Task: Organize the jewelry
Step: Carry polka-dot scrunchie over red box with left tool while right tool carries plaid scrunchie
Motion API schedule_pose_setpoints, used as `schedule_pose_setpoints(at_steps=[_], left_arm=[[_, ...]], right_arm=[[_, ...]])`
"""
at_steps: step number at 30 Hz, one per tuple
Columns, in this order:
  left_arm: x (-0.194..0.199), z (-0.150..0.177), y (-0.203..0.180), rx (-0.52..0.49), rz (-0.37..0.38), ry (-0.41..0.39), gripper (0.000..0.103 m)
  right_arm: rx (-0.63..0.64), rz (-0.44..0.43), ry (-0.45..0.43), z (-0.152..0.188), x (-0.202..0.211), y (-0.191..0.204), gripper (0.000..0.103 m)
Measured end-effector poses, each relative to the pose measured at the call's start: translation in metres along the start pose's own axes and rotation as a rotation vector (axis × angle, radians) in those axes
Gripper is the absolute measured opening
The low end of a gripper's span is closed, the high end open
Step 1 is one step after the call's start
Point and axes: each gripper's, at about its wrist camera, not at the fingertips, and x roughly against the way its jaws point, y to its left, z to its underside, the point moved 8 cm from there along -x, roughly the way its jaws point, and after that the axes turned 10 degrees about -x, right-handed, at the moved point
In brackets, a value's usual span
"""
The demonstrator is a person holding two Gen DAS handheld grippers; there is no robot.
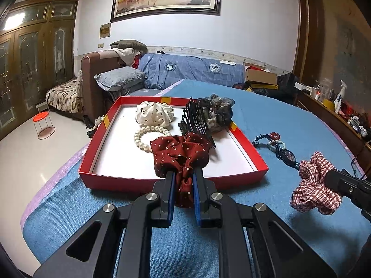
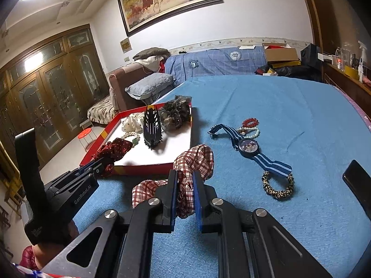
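Observation:
My left gripper [image 1: 183, 173] is shut on a dark red polka-dot scrunchie [image 1: 180, 154] held at the near edge of the red tray [image 1: 97, 159]. The tray holds a white dotted scrunchie [image 1: 154, 114], a pearl bracelet [image 1: 143, 139], a black claw clip [image 1: 196, 121] and a dark grey scrunchie [image 1: 218, 113]. My right gripper [image 2: 185, 176] is shut on a red plaid scrunchie [image 2: 194, 162] just above the blue cloth, right of the tray [image 2: 148, 168]. The left gripper [image 2: 92, 169] with the dotted scrunchie [image 2: 113, 150] shows in the right wrist view.
On the blue cloth [image 2: 289, 106] right of the tray lie a blue striped watch [image 2: 249, 146], red and white bead bracelets [image 2: 250, 127] and a leopard-print hair tie [image 2: 278, 183]. A sofa [image 1: 192, 69] and a cluttered sideboard [image 1: 336, 106] stand beyond.

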Motion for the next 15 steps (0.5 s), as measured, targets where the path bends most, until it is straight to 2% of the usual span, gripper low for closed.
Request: schedule_pose_setpoints(at_steps=[6,10,15], left_arm=[[-0.001,-0.002,0.005,0.014,0.009,0.006,0.013],[0.002,-0.015,0.027,0.051,0.02,-0.003,0.013],[-0.003,-0.036,0.058,0.086,-0.002,-0.009,0.014]], right_arm=[[0.006,-0.006,0.015,-0.001,-0.004,0.005,0.014],[0.0,-0.034,0.026,-0.015,-0.011,0.014,0.015],[-0.013,-0.081,0.014,-0.04,-0.019,0.031,0.015]])
